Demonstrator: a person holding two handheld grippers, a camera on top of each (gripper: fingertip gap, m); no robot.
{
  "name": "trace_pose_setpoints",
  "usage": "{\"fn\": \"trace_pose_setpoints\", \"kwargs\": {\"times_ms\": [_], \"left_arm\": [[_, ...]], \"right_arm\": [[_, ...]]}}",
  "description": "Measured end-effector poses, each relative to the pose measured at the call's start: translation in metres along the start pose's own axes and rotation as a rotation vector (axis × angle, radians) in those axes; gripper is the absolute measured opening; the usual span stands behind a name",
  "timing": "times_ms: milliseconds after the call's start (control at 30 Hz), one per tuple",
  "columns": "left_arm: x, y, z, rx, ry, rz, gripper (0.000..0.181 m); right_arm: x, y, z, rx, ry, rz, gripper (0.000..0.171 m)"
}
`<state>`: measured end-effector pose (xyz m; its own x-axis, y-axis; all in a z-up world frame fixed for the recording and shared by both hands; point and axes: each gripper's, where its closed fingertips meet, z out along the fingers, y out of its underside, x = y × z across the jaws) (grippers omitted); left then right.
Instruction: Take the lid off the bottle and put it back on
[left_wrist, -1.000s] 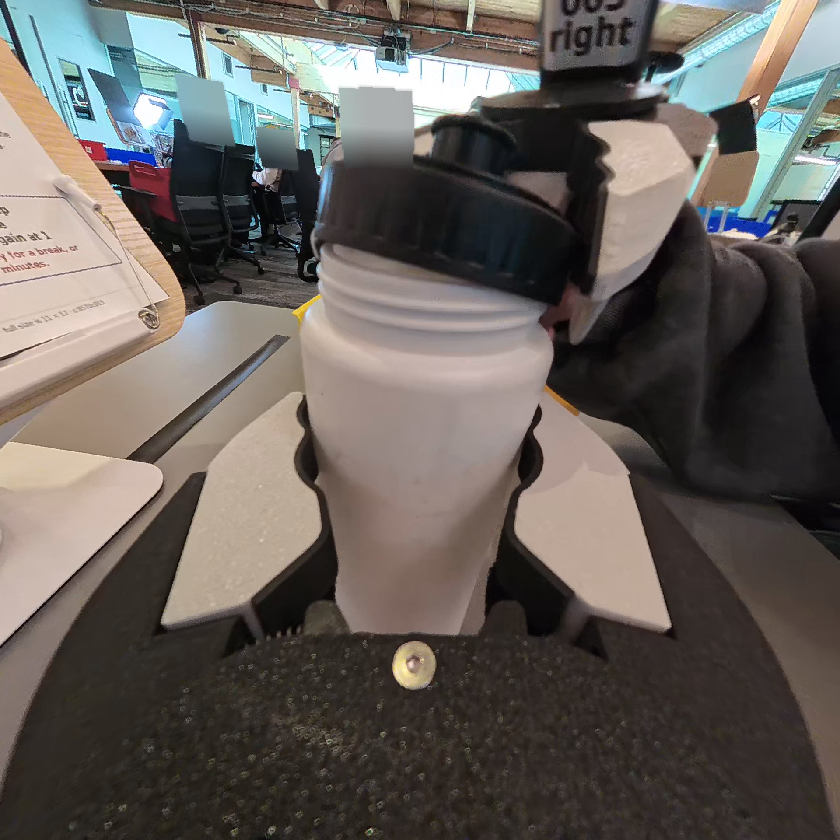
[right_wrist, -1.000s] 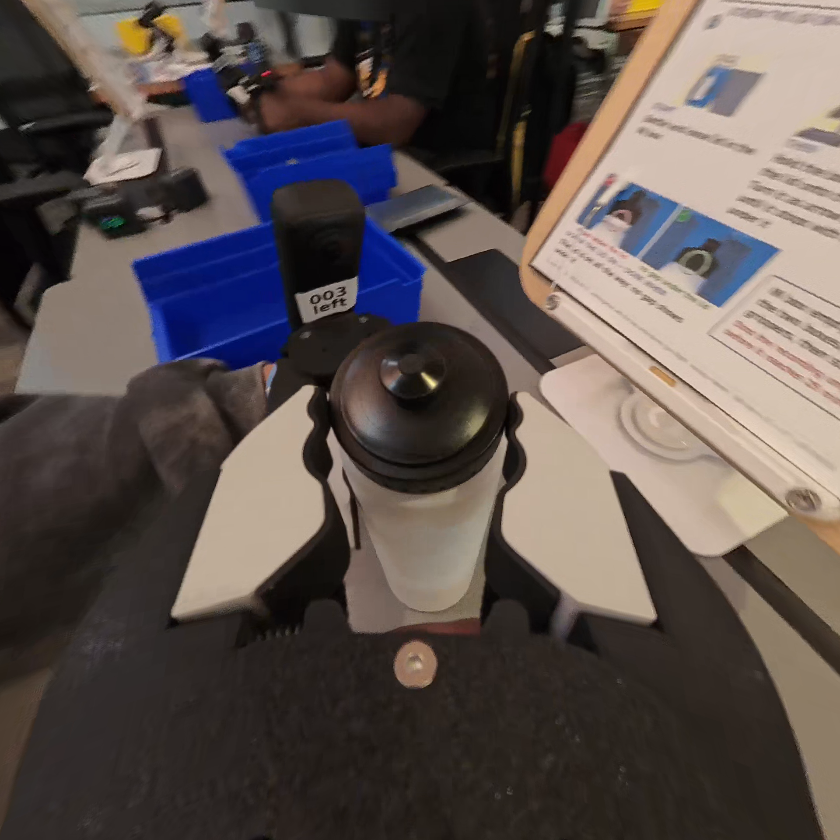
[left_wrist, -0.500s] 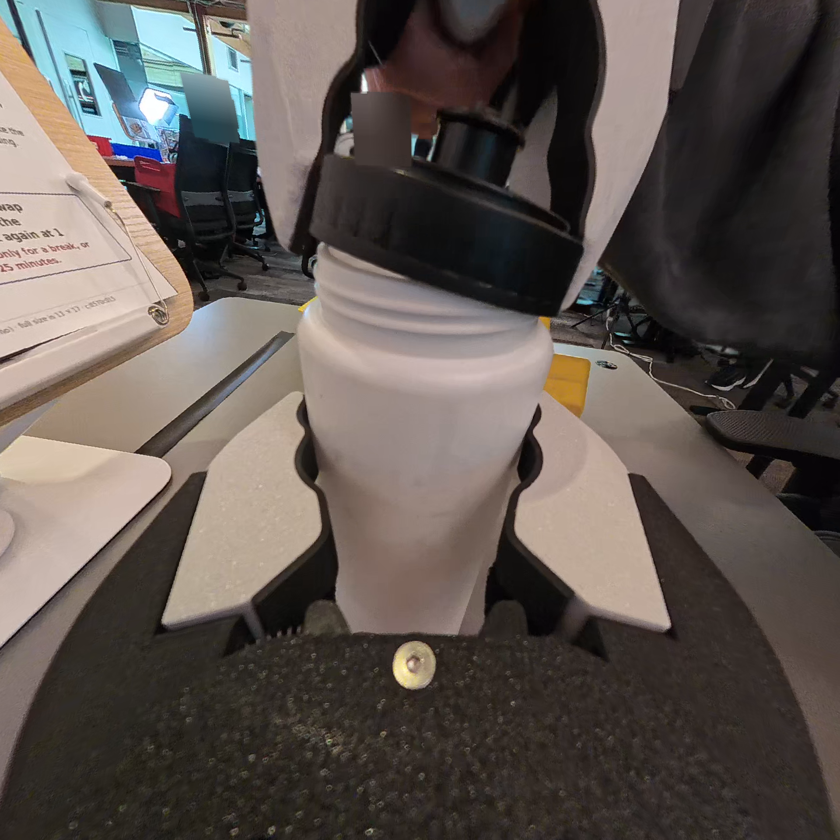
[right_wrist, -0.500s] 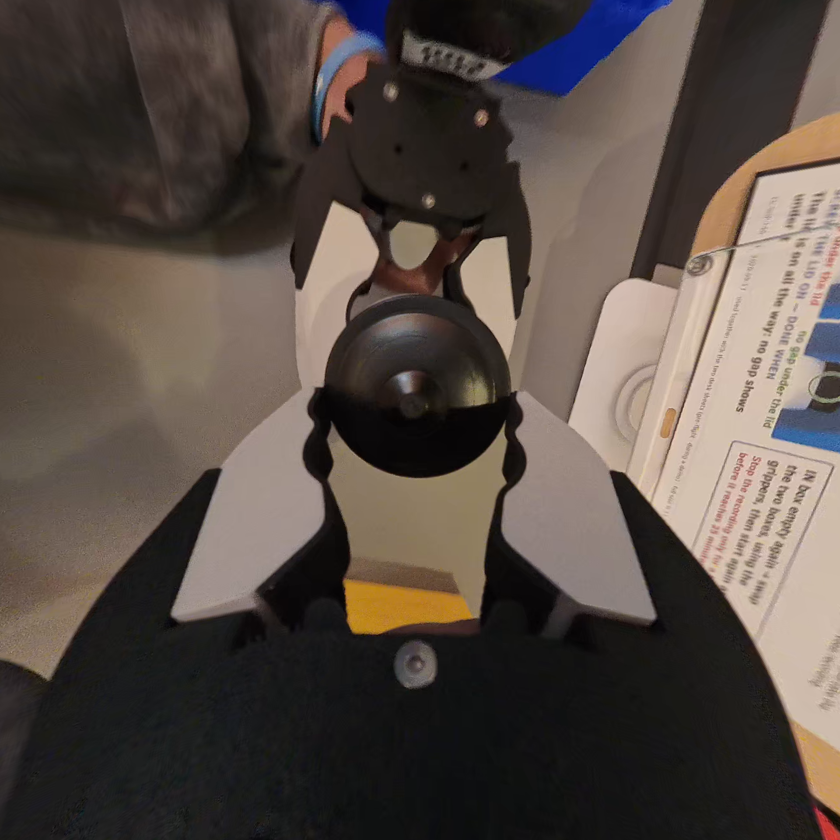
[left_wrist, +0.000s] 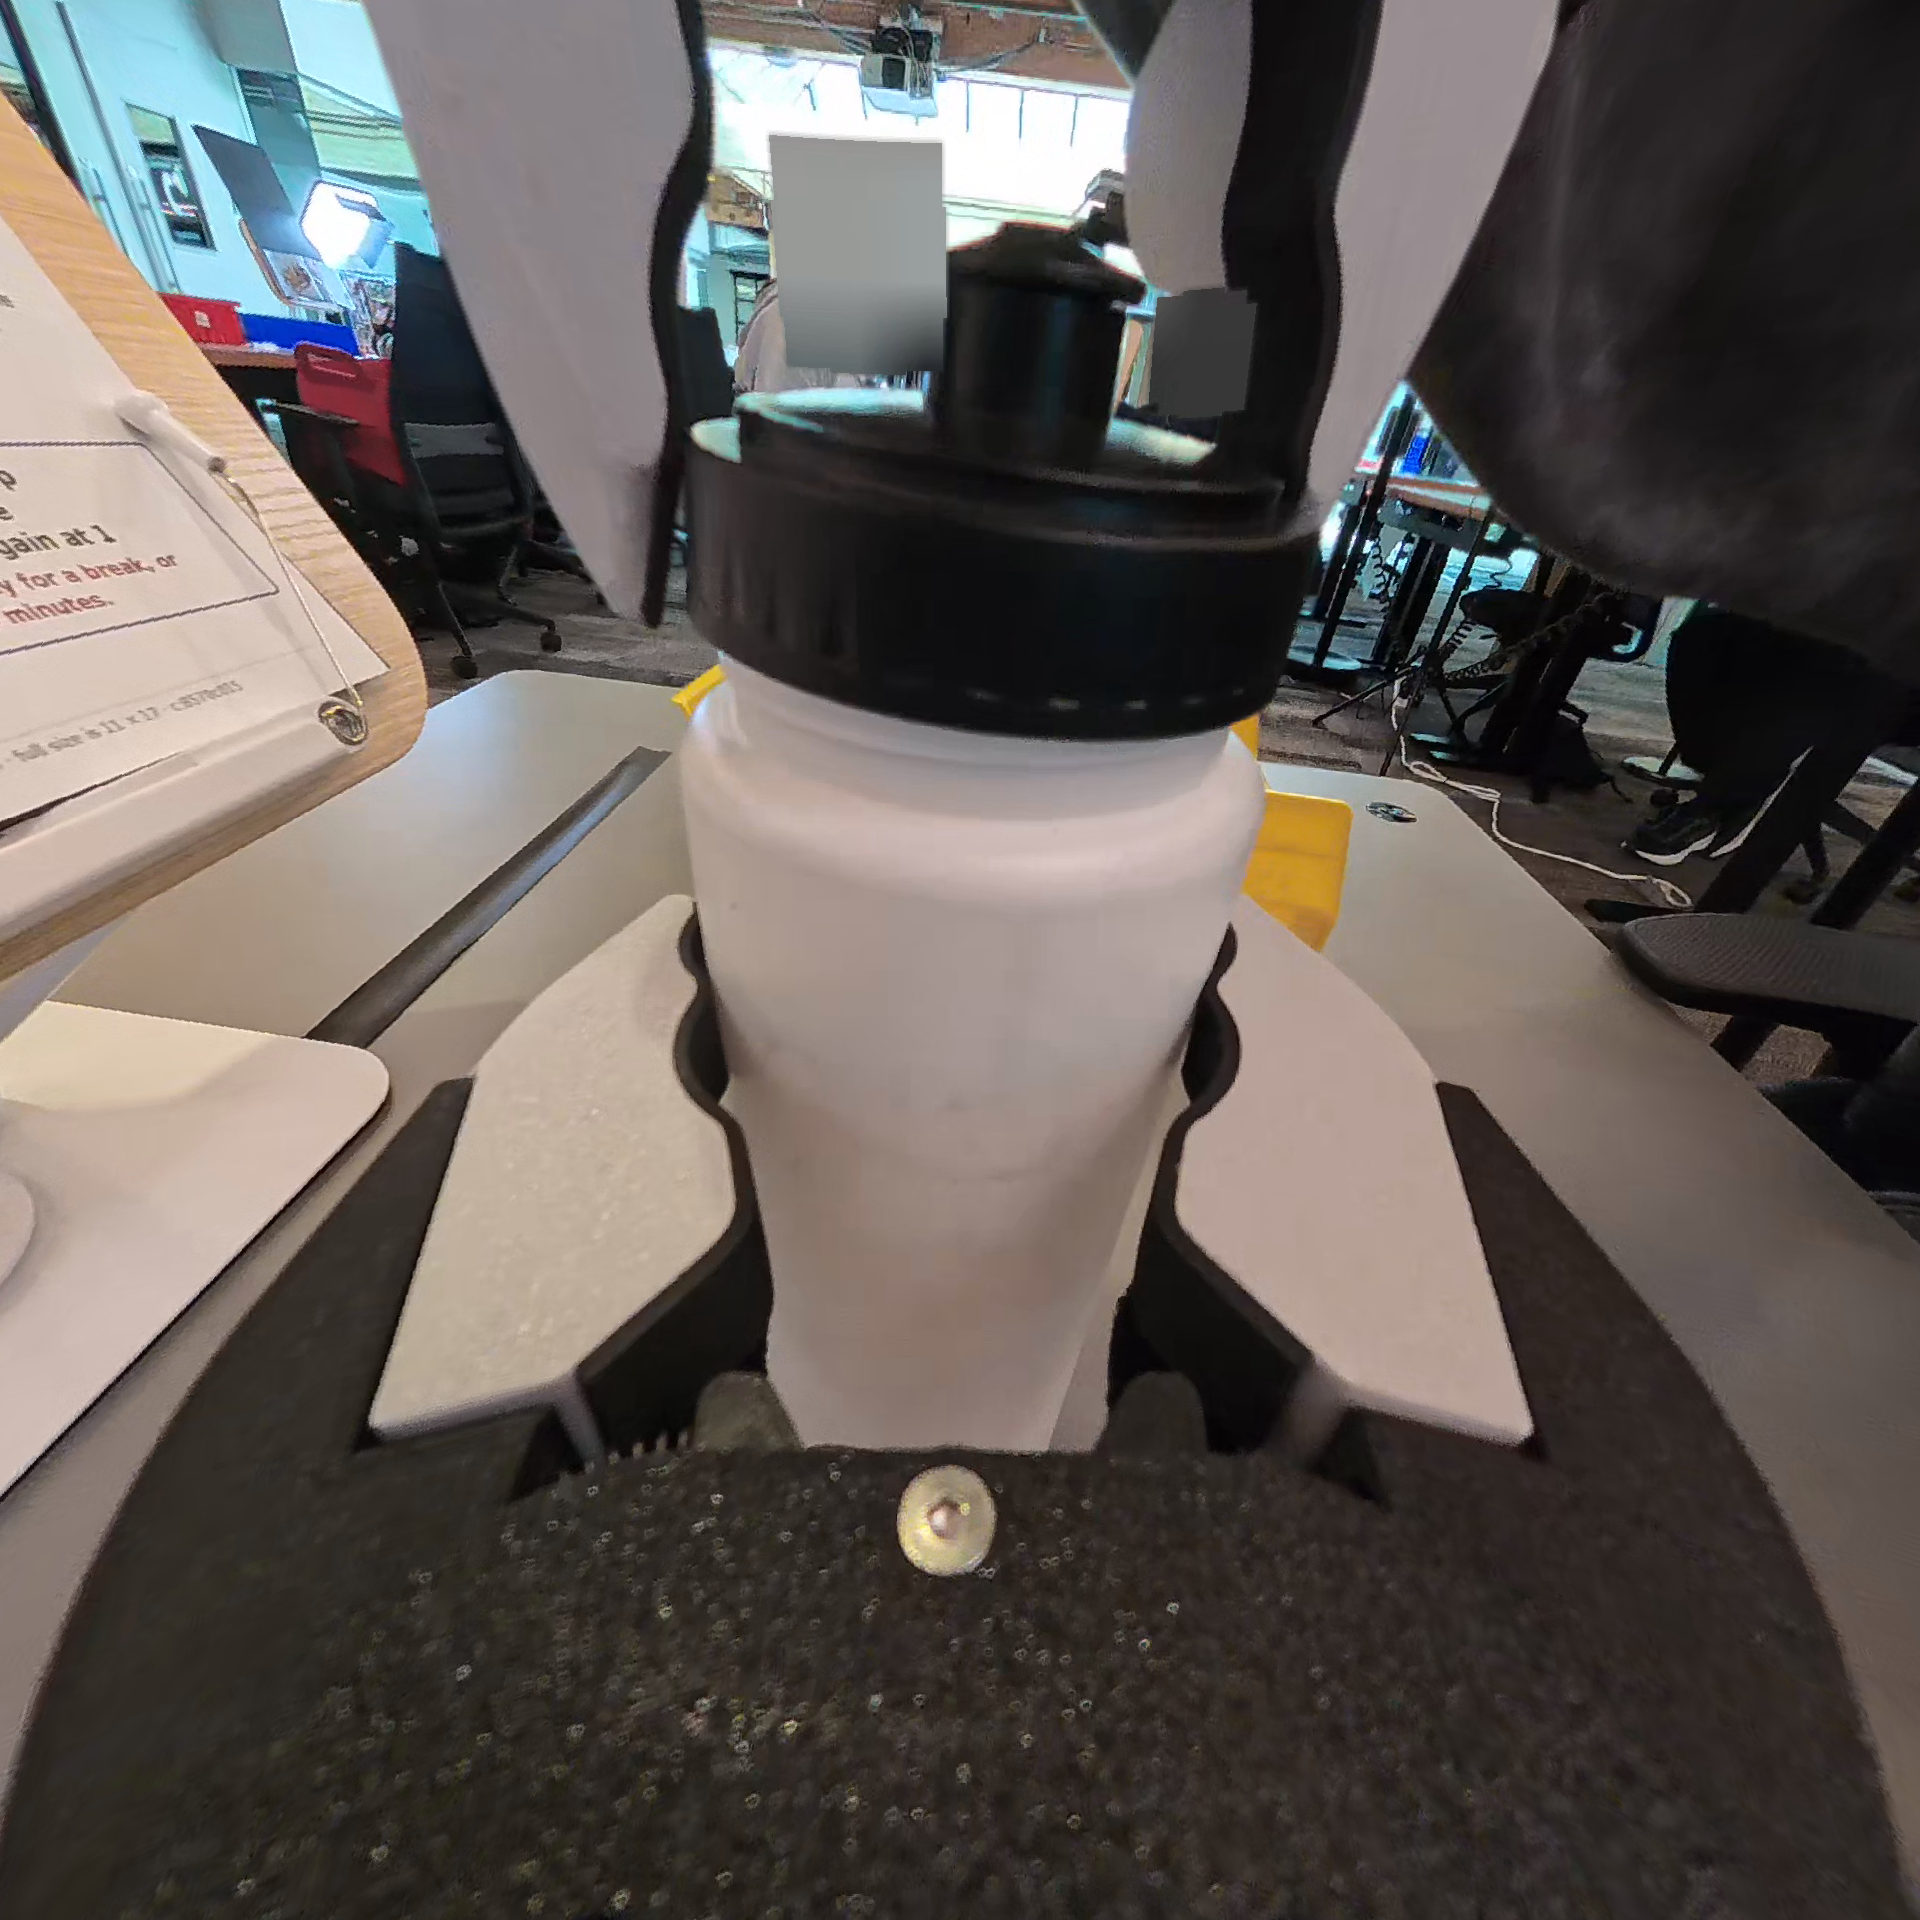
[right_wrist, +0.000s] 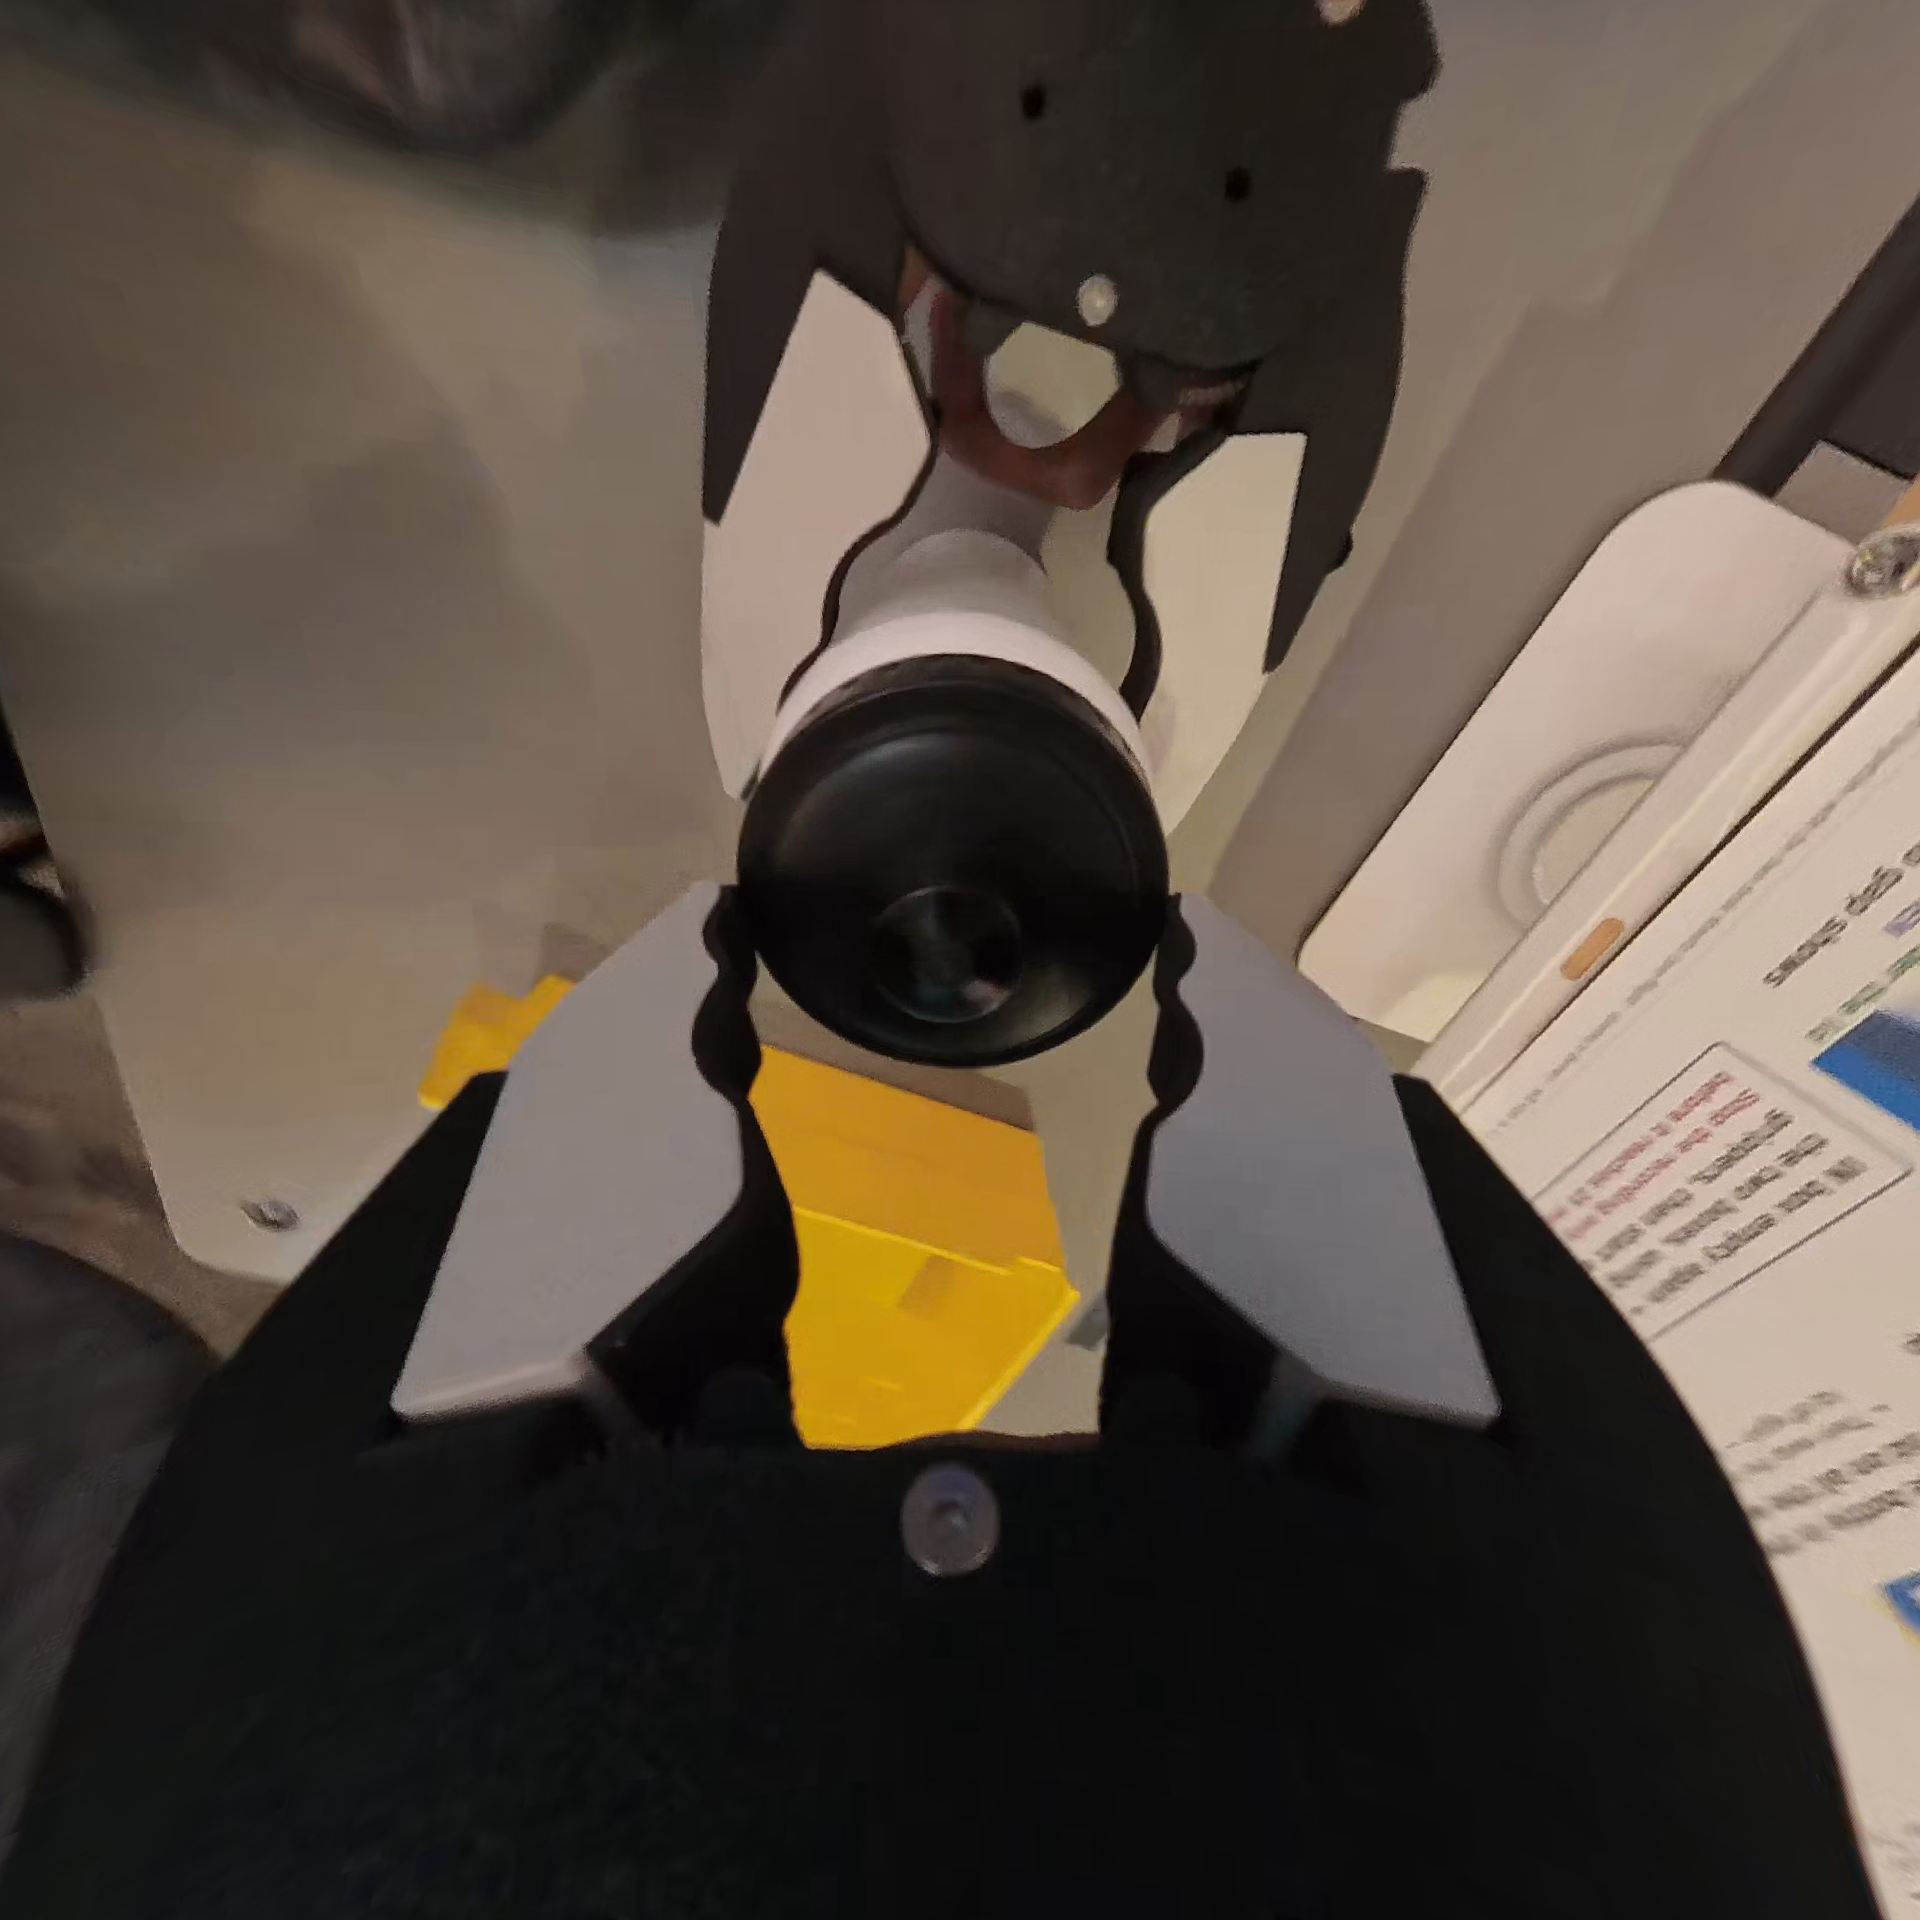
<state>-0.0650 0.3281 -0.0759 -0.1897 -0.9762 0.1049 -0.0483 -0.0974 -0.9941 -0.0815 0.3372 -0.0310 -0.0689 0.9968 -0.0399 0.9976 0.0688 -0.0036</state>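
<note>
A white bottle (left_wrist: 966, 1039) stands upright between the pads of my left gripper (left_wrist: 961, 935), which is shut on its body. A black lid (left_wrist: 987, 582) with a spout sits level on the bottle's neck and covers the threads. My right gripper (left_wrist: 966, 551) comes down from above, with one white finger on each side of the lid. In the right wrist view I look straight down on the lid (right_wrist: 951, 862). My right gripper (right_wrist: 945, 904) is shut on its rim. Below it are the bottle (right_wrist: 956, 623) and the left gripper (right_wrist: 966, 644).
A yellow bin (left_wrist: 1299, 862) sits on the grey table just behind the bottle and also shows in the right wrist view (right_wrist: 914, 1247). A wooden board with an instruction sheet (left_wrist: 156, 582) on a white base (left_wrist: 156, 1143) stands at the left. The table edge (left_wrist: 1558, 935) is to the right.
The right gripper swung from the side to above the bottle and now points down. The lid went from tilted on the neck to level and lower over the threads. The left gripper held still.
</note>
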Motion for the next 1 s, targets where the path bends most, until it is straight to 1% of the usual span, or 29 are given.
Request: {"fn": "trace_pose_setpoints", "kwargs": {"times_ms": [67, 133, 200, 300, 433, 533, 567, 633, 667, 700, 767, 867, 933, 967, 1000], "left_arm": [[0.0, 0.0, -0.001, 0.002, -0.001, -0.001, 0.087], [-0.002, 0.0, -0.002, 0.005, -0.008, -0.006, 0.087], [-0.003, -0.001, -0.004, 0.01, -0.01, -0.012, 0.087], [-0.004, -0.001, -0.005, 0.018, -0.01, -0.013, 0.087], [-0.001, 0.0, -0.001, 0.002, -0.006, 0.003, 0.087], [0.001, 0.001, 0.001, -0.016, -0.007, 0.016, 0.087], [0.0, 0.001, 0.0, -0.013, -0.012, 0.011, 0.087], [-0.004, -0.001, -0.004, 0.007, -0.02, -0.01, 0.087], [-0.004, -0.001, -0.005, 0.013, -0.019, -0.013, 0.087], [-0.003, -0.001, -0.004, 0.011, -0.019, -0.003, 0.087], [-0.002, 0.0, -0.002, -0.003, -0.023, 0.003, 0.087], [-0.003, 0.0, -0.003, 0.004, -0.02, -0.003, 0.087], [-0.004, -0.001, -0.004, 0.013, -0.018, -0.01, 0.087], [-0.003, -0.001, -0.005, 0.015, -0.016, -0.012, 0.087], [-0.003, -0.001, -0.004, 0.015, -0.014, -0.011, 0.087]], "right_arm": [[0.001, 0.0, 0.0, -0.05, -0.024, -0.053, 0.074], [0.003, -0.001, 0.0, -0.09, -0.054, -0.061, 0.074], [0.004, -0.002, 0.0, -0.11, -0.081, -0.024, 0.074], [0.004, -0.005, 0.001, -0.096, -0.085, 0.072, 0.074], [-0.005, -0.001, 0.002, -0.106, -0.072, 0.341, 0.074], [-0.013, 0.001, 0.002, -0.123, -0.052, 0.583, 0.074], [-0.013, 0.0, 0.002, -0.102, -0.042, 0.678, 0.074], [-0.007, -0.009, 0.003, 0.0, -0.022, 0.896, 0.075], [-0.004, -0.012, 0.004, 0.045, -0.013, 0.965, 0.075], [-0.006, -0.013, 0.004, 0.051, -0.016, 1.001, 0.075], [-0.01, -0.01, 0.005, 0.009, -0.01, 1.012, 0.076], [-0.014, -0.01, 0.003, 0.015, -0.009, 0.94, 0.095], [-0.015, -0.009, -0.005, 0.019, 0.029, 0.777, 0.108], [-0.014, -0.007, -0.011, 0.008, 0.056, 0.68, 0.111], [-0.014, -0.006, -0.017, 0.002, 0.087, 0.54, 0.11]]}}
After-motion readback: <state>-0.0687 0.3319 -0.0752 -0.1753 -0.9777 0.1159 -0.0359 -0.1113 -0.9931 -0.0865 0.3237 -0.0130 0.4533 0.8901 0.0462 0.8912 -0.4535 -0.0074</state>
